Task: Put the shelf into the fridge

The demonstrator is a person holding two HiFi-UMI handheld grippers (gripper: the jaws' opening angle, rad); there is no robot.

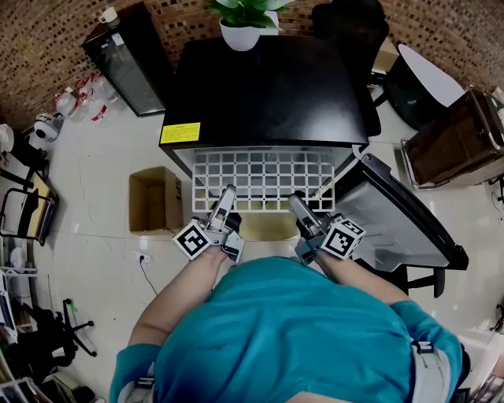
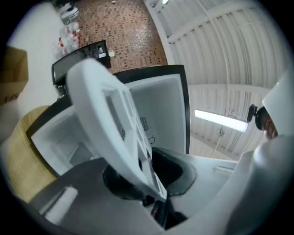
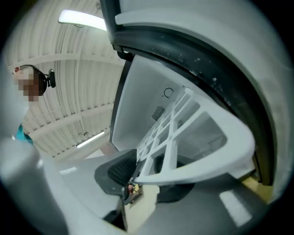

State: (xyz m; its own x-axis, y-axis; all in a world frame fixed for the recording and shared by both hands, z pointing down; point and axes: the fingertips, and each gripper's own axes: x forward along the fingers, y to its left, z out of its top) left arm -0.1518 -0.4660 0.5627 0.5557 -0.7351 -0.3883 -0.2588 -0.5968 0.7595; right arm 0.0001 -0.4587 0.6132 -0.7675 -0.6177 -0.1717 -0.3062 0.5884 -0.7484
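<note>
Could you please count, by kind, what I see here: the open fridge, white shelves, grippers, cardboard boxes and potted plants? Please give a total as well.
Open fridge: 1
White shelf: 1
Grippers: 2, the left gripper and the right gripper
Cardboard box: 1
Potted plant: 1
Total: 6

Pale glossy tiled floor (image 1: pixel 87 173) carries: black compact fridge (image 1: pixel 260 86) with its door swung open, open brown cardboard box (image 1: pixel 151 203) just beside it on the left, black glass-door cabinet (image 1: pixel 126 67) back-left, brown wooden cabinet (image 1: pixel 457 138) right.
</note>
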